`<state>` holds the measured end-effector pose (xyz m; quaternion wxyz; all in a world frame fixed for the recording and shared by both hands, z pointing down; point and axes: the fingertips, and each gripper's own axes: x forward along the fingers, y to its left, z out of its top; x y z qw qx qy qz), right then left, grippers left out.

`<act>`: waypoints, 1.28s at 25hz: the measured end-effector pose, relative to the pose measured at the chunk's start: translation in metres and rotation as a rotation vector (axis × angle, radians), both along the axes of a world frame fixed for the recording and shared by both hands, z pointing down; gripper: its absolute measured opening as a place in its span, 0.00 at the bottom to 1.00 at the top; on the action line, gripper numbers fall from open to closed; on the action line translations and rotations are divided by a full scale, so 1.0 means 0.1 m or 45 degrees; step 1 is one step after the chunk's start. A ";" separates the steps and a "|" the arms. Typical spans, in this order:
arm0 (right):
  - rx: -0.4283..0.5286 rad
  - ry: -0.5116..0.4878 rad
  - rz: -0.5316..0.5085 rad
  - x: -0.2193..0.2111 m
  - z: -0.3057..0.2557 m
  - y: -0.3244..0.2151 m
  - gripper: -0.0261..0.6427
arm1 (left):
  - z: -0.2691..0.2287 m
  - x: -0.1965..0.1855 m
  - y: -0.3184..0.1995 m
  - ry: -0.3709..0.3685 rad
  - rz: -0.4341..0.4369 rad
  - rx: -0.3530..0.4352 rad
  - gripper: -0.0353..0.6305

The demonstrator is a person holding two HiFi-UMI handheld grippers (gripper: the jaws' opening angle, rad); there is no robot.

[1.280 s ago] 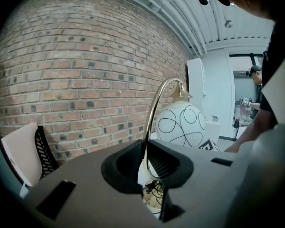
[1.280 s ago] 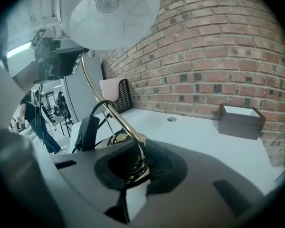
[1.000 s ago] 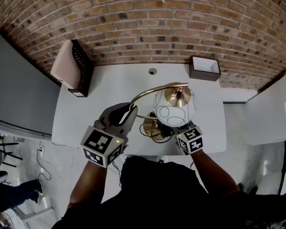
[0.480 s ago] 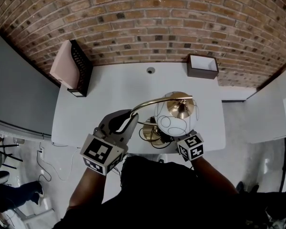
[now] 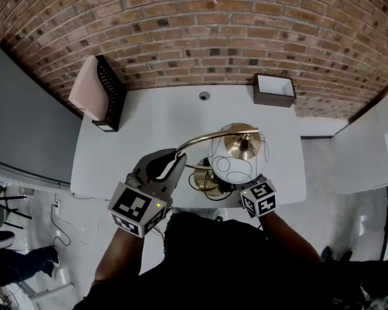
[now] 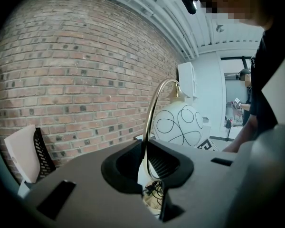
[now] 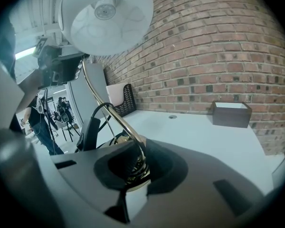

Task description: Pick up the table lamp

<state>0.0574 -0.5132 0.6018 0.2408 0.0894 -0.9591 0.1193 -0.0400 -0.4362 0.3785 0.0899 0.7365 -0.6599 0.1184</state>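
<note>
**Your rig: two grey grippers, black top.**
Your left gripper (image 5: 171, 165), at seven o'clock in the head view, has a matte grey shell with black jaw pads. It carries a white marker cube (image 5: 137, 205) printed with black squares, with a green light (image 5: 159, 204) on one edge. Your right gripper (image 7: 133, 171) matches, its second cube (image 5: 258, 197) at five o'clock. Your black top (image 5: 200, 257) fills six o'clock.

Soft, even light over the white bench (image 5: 142, 121); shadows faint; brass on the table lamp (image 5: 240, 146) glints; fisheye bows the brick wall (image 5: 213, 31); dark vignette rings both gripper views, near foreground blurred.
</note>
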 end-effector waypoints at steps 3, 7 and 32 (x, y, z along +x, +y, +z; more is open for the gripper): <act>0.005 -0.003 -0.003 0.00 0.00 0.00 0.12 | 0.00 0.01 0.01 0.000 -0.005 0.004 0.12; 0.009 -0.003 -0.006 -0.01 -0.02 0.01 0.13 | -0.01 0.00 0.03 0.002 -0.006 0.007 0.12; 0.031 0.002 -0.029 -0.04 -0.04 0.00 0.12 | -0.04 0.00 0.04 -0.015 -0.006 0.011 0.12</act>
